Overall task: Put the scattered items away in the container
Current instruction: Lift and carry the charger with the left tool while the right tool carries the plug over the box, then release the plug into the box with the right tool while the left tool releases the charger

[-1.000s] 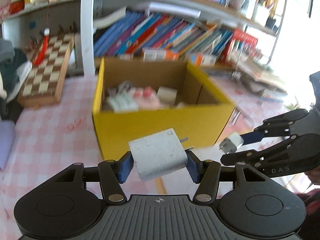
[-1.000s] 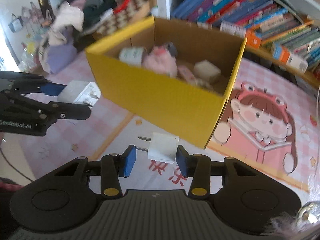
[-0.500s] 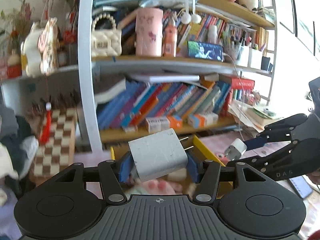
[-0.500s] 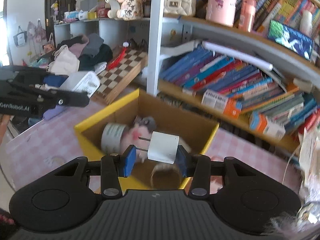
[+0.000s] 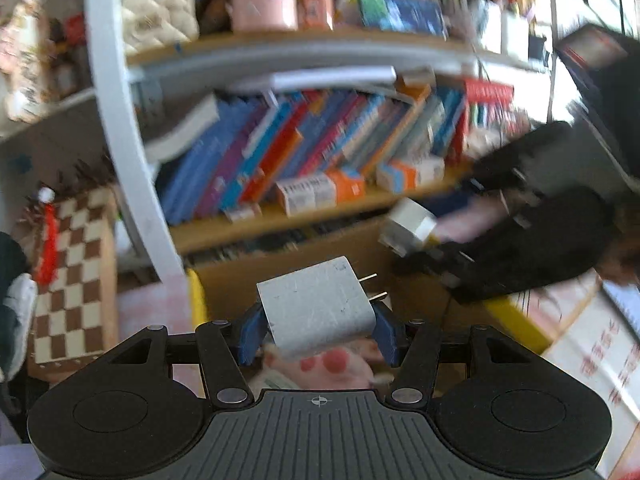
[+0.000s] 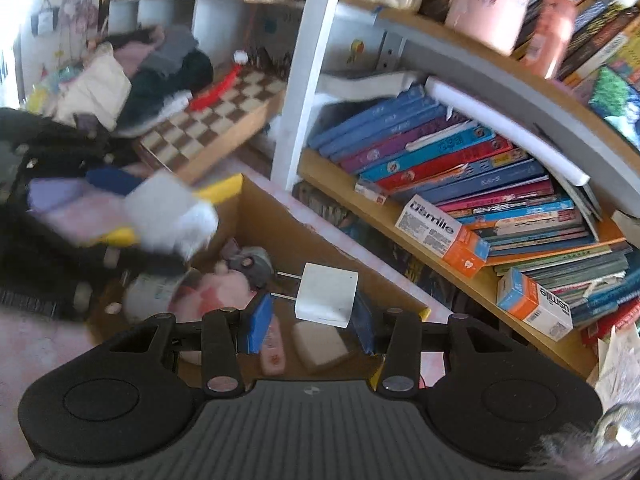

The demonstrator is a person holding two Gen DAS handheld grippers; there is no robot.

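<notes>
Both grippers now hover over the yellow box (image 6: 224,190), jaws clamped on white chargers (image 5: 318,306)

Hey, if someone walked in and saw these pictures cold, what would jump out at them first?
Probably the two white plug adapters: the larger grey-white charger clamped in the left gripper, and the small white charger between the right gripper's jaws. Both hang over the open yellow cardboard box, already holding toys, before a crowded bookshelf.
</notes>
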